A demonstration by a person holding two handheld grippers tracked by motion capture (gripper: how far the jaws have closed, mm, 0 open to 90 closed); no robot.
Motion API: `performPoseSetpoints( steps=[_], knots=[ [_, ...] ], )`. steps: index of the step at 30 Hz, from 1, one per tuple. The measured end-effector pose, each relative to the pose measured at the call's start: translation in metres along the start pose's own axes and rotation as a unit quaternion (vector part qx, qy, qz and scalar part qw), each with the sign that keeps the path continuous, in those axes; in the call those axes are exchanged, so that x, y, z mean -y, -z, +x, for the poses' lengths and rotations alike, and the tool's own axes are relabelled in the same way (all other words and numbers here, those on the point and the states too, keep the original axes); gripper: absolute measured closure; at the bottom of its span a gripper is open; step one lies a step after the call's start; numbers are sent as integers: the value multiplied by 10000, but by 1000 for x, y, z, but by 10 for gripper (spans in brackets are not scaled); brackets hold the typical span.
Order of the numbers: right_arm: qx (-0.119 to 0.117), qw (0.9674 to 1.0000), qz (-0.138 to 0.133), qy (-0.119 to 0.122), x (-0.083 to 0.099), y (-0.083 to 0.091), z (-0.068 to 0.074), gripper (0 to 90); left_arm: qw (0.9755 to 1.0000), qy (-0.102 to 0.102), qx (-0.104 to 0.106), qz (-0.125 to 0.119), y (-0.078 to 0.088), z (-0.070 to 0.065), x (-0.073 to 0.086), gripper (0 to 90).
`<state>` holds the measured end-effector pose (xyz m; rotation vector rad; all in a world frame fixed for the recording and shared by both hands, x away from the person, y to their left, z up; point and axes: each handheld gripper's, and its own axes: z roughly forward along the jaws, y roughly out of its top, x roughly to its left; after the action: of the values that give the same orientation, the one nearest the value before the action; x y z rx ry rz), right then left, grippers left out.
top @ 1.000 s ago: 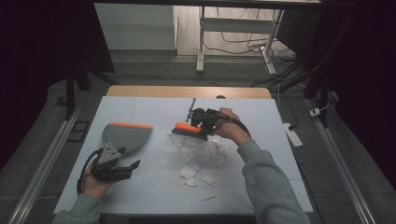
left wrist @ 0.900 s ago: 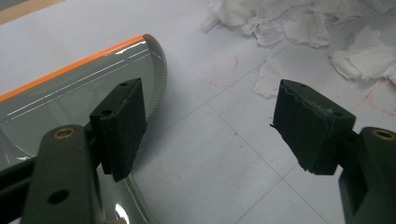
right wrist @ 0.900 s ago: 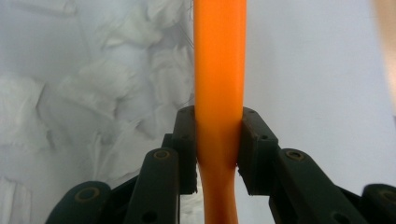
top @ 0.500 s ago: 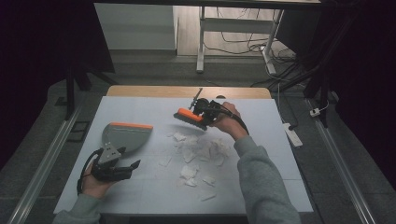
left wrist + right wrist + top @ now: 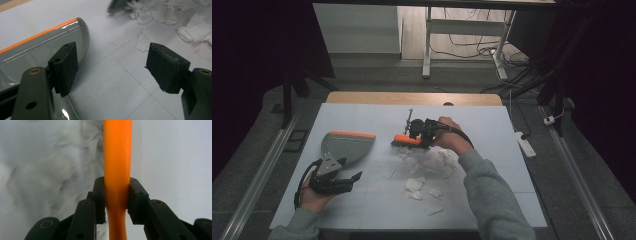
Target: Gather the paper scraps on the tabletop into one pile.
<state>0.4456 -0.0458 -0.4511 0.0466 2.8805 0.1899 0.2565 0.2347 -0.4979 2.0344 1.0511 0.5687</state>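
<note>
Brush [image 5: 117, 157]: orange handle pinched tight in right gripper [image 5: 117, 202], close view.
Left gripper [image 5: 112, 67]: jaws wide, empty, beside dustpan [image 5: 37, 50].
High view: paper scraps [image 5: 439, 162] under the brush.

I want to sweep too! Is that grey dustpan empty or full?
Empty: the dustpan's grey inside looks bare, and the torn paper scraps lie on the table.

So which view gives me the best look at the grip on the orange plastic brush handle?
The right gripper view: the orange plastic brush handle fills it, clamped between the right gripper pads. The high view shows the handle small, beside the hand. The left gripper view catches a dark blur, seemingly the brush.
</note>
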Motion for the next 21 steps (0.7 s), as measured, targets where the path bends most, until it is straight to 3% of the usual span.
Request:
performPoseSetpoints(
  steps=[2, 4, 9, 14, 20, 21],
  knots=[
    [-70, 9999, 66, 48, 5, 6, 8, 708, 10000, 2, -7, 11, -1, -1, 0, 263],
    [-94, 9999, -37, 69, 12, 12, 13, 708, 10000, -10, -17, 15, -1, -1, 0, 263],
    [285, 9978, -579, -180, 29, 34, 11, 707, 10000, 11, -36, 21, -1, 0, 0, 263],
    [381, 9945, -920, -330, 44, 55, 16, 707, 10000, 28, -35, 25, -1, 1, 1, 263],
    [361, 9873, -1246, -918, 54, 63, 19, 707, 10000, 33, -49, 13, 0, 1, 1, 264],
    [367, 9875, -1231, -909, 55, 64, 20, 707, 10000, 41, -58, 13, 0, 1, 1, 264]
  ],
)
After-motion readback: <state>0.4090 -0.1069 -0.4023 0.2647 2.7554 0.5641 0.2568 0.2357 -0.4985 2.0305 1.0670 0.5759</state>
